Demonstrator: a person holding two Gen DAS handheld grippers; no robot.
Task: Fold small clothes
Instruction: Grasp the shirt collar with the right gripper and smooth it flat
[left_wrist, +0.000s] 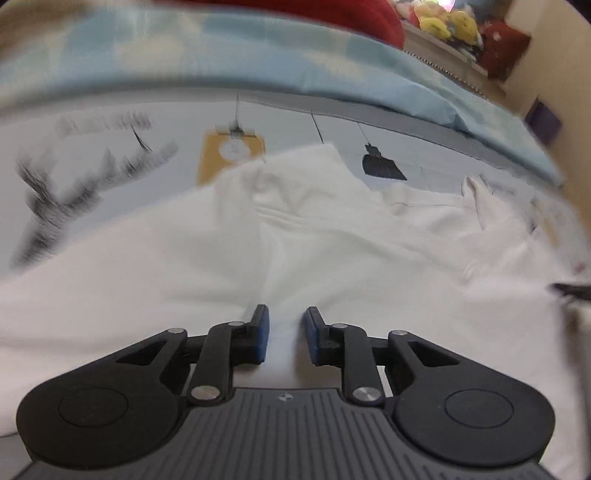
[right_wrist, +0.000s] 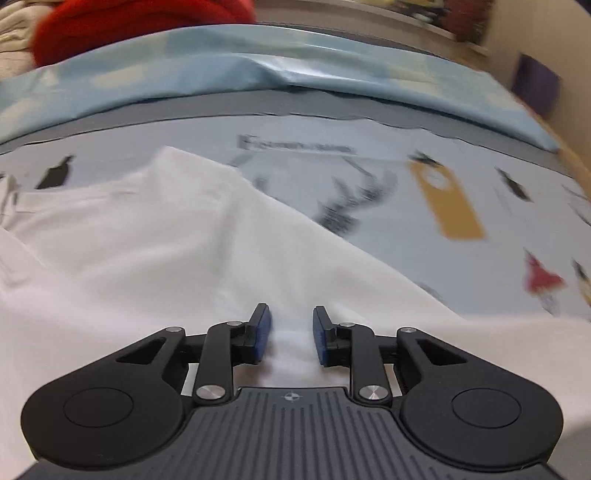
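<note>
Right up close, the left tongs (left_wrist: 286, 334) have their blue pads (left_wrist: 263, 338) a bit apart with a ridge of white cloth running up between them, so they look to be pinching a bunched fold of the white garment (left_wrist: 332, 251). Honestly can't tell how firm the grip is. Same deal with the right tongs (right_wrist: 291, 332): blue pads (right_wrist: 263, 336) on either side of a little hump of that same garment (right_wrist: 147, 240), gap slightly wider.

The garment is spread over a pale grey printed sheet (left_wrist: 110, 158) and rumpled, with a stitched hem visible near the middle in the left view and a corner sticking up toward the far side. The sheet's print has a mustard-yellow tag shape (left_wrist: 231, 155), a black tag shape (left_wrist: 382, 166) and a sketchy dark antler-like drawing (right_wrist: 351, 199).

Past the sheet there's a light blue fabric (right_wrist: 258, 62) bunched along the far edge, and something red (right_wrist: 140, 22) behind that. Yellow plush toys (left_wrist: 447, 22) sit on a shelf far back on the left view's right side. Everything's a bit blurry.
</note>
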